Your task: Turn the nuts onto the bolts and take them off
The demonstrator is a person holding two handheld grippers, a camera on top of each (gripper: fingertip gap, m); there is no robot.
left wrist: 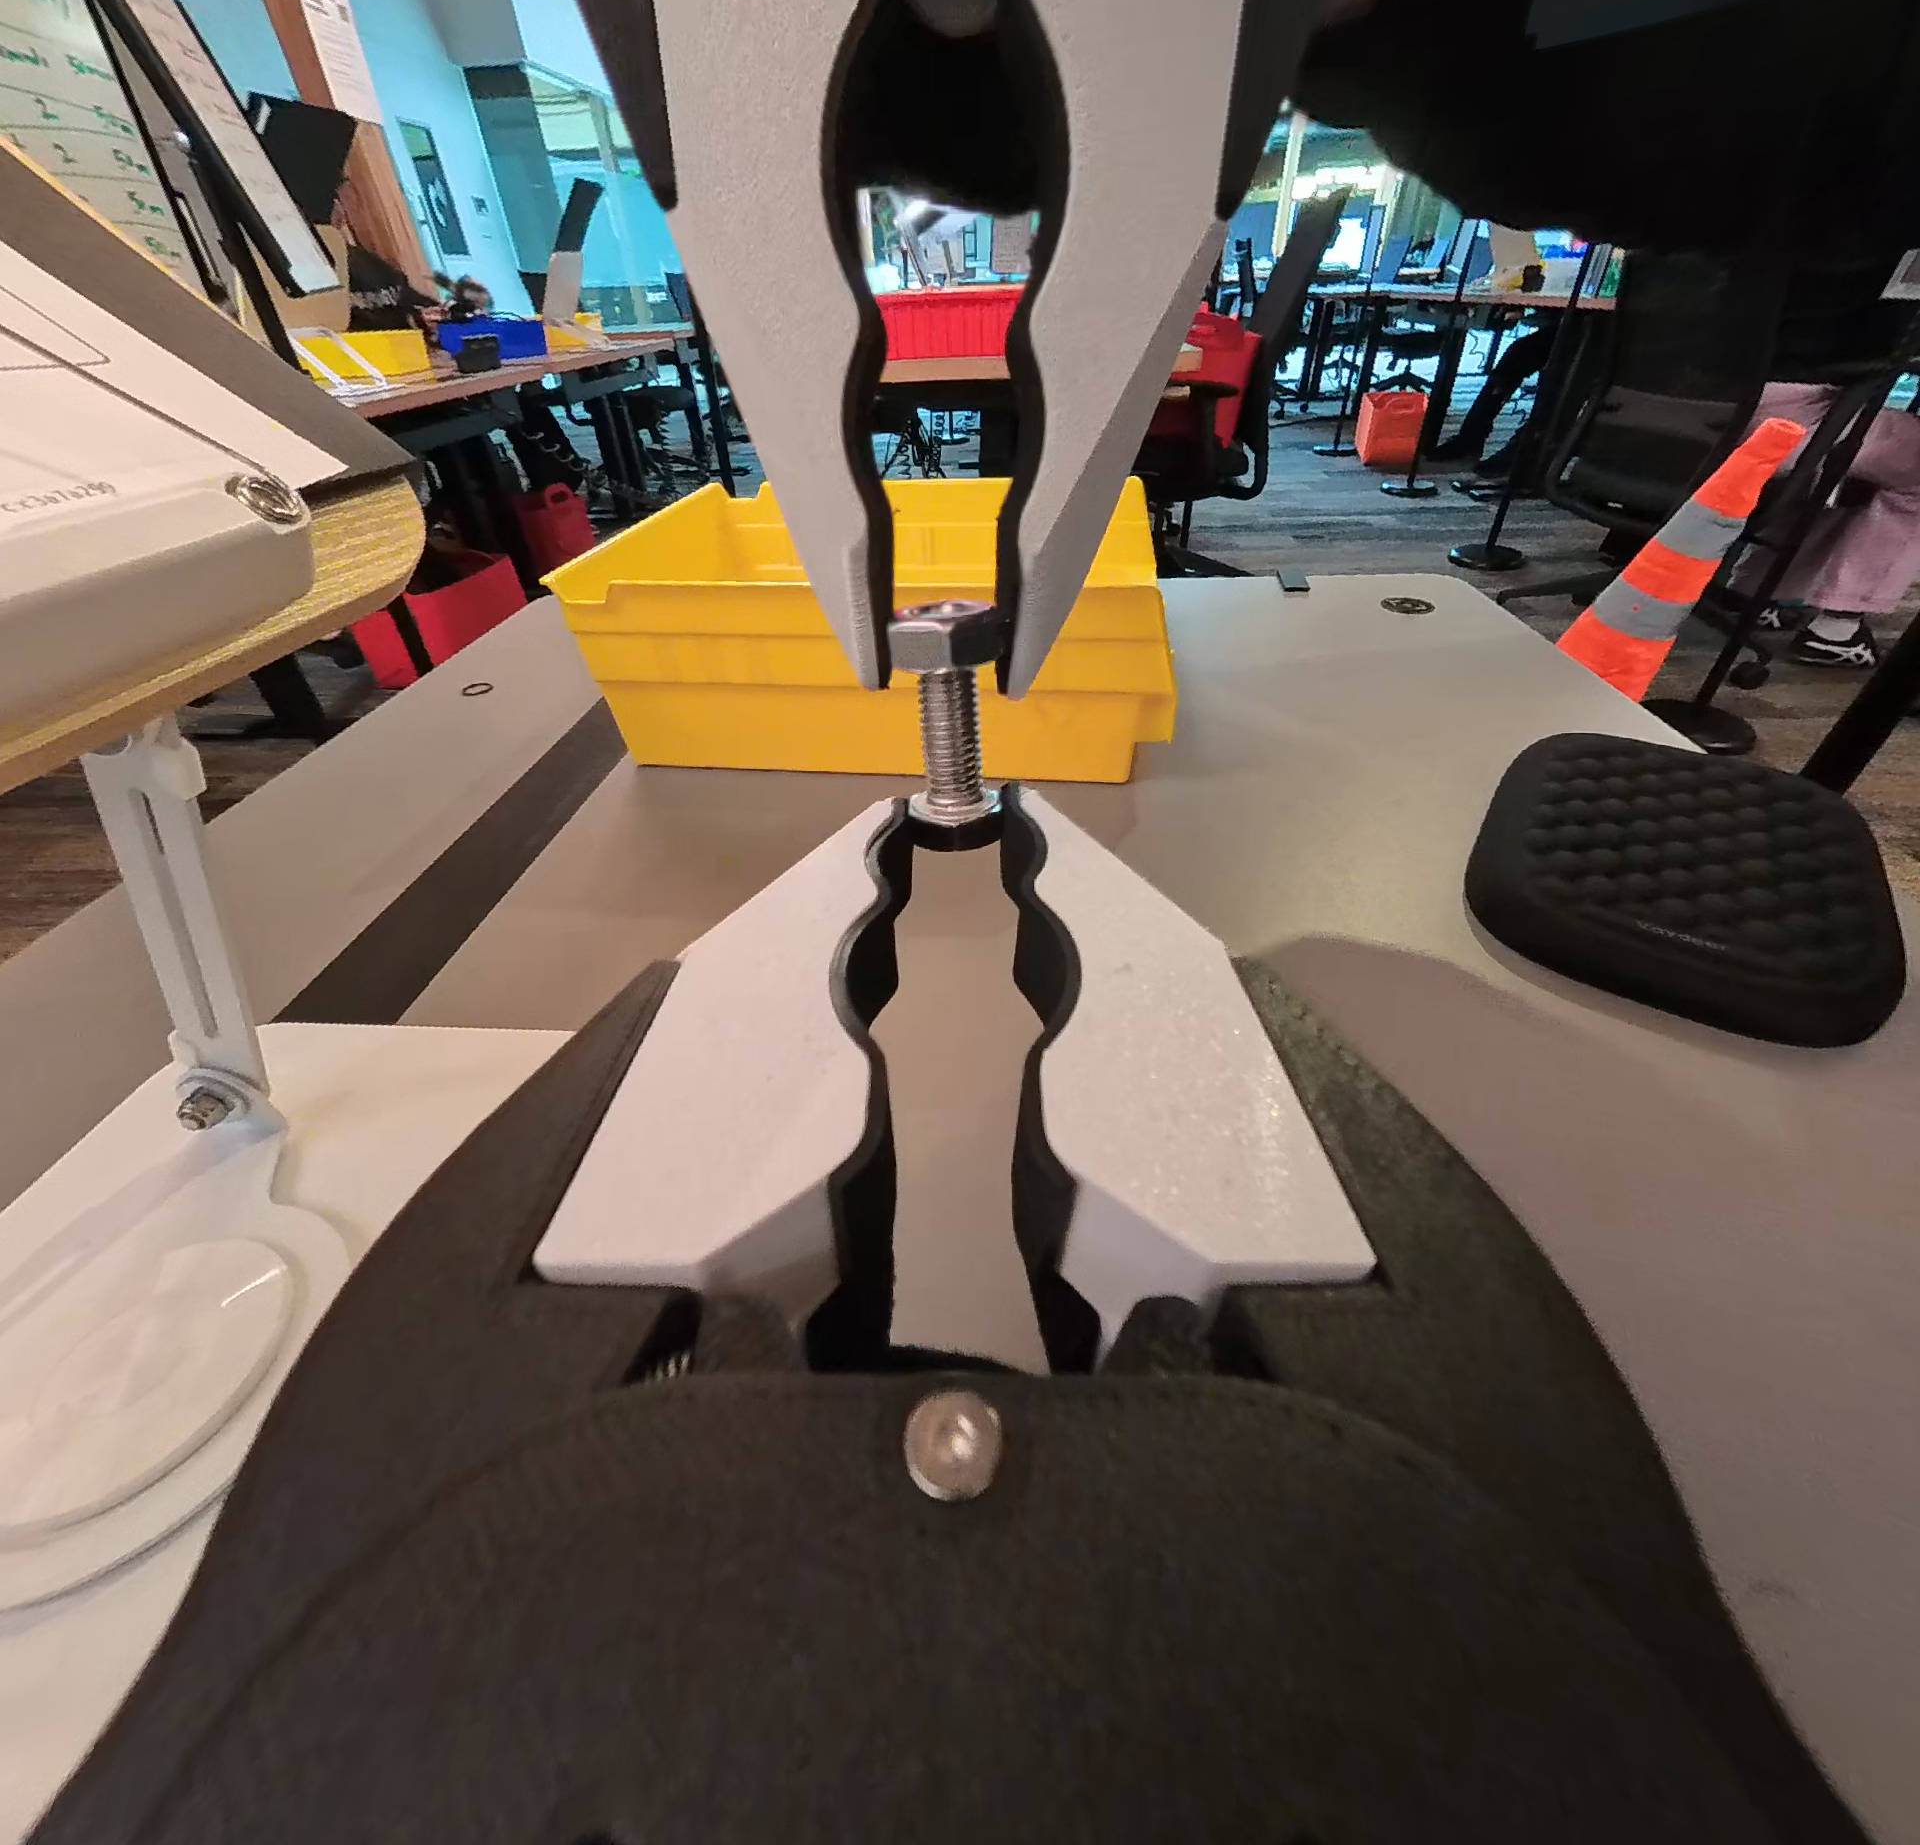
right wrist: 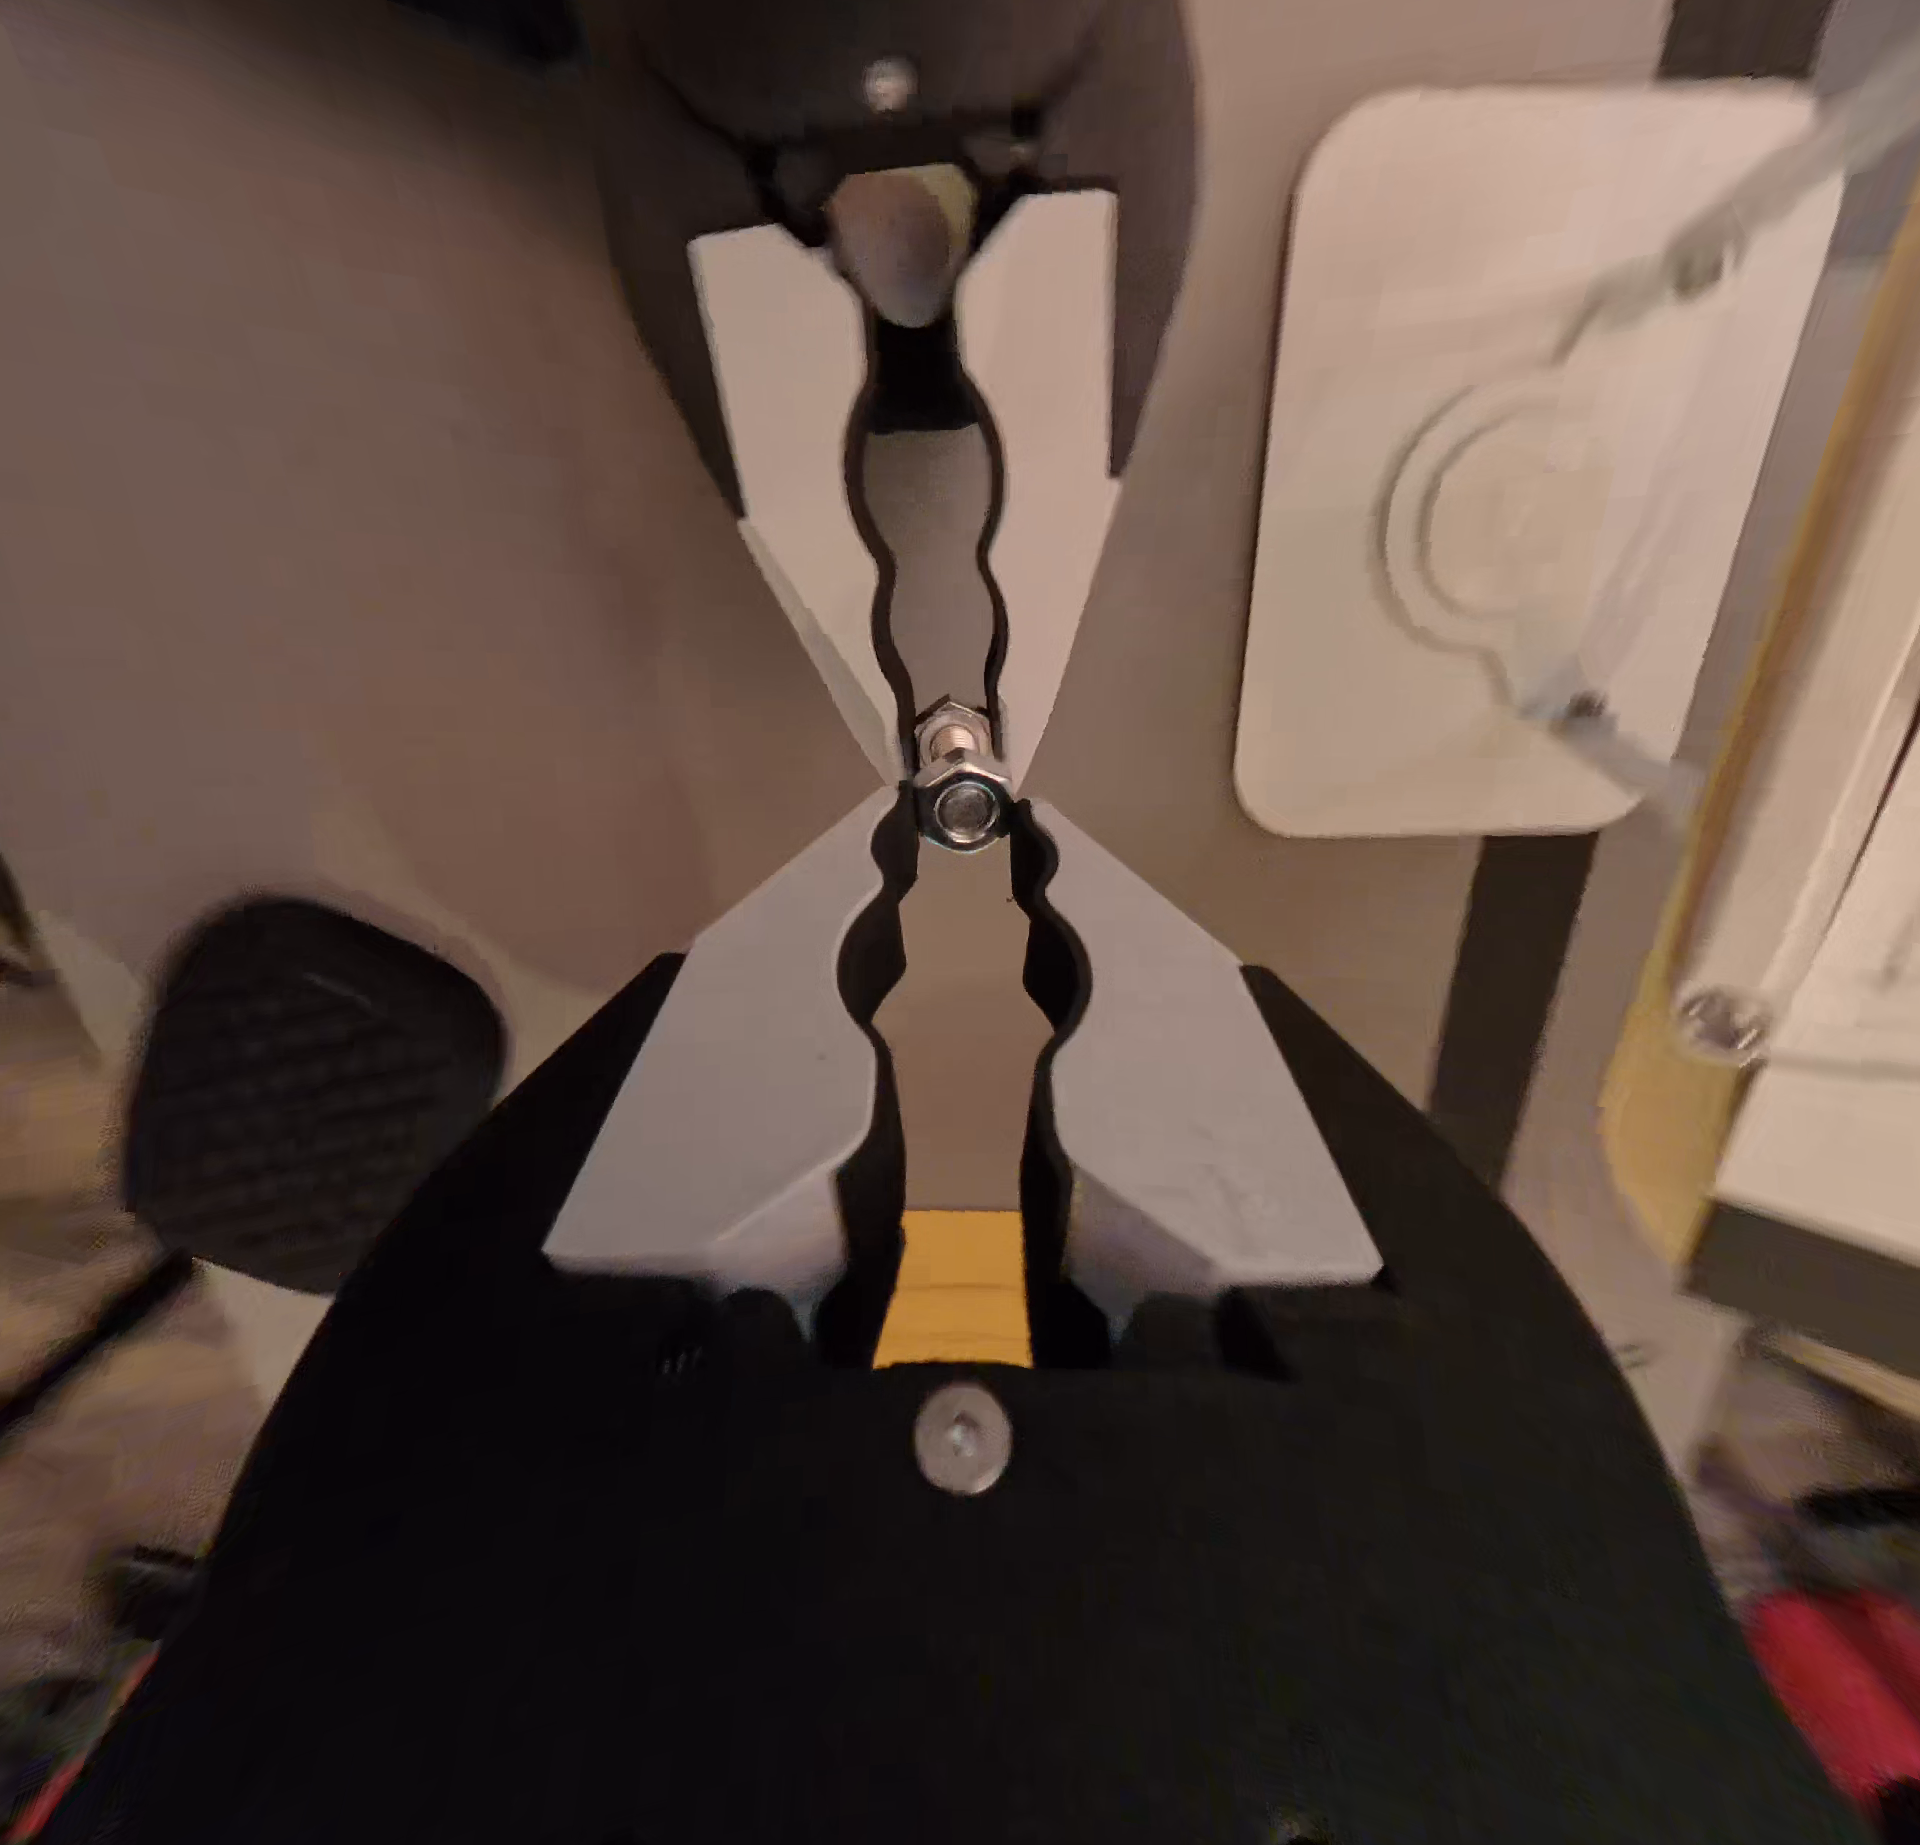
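the left tool (left wrist: 954, 819) is clamped on the bolt (left wrist: 951, 741) at its lower end and holds it upright over the counter (left wrist: 1351, 860), in front of a yellow bin (left wrist: 727, 673). the right tool (left wrist: 943, 652) comes from above, pinched on the nut (left wrist: 940, 635) at the bolt's top. both parts are small, stiff, smooth steel and likely slippery, so grip the hex flats, not the threads.

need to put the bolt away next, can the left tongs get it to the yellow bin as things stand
Probably not yet: the left tongs hold the bolt's lower end, but the right tongs clamp its top, between it and the yellow bin.
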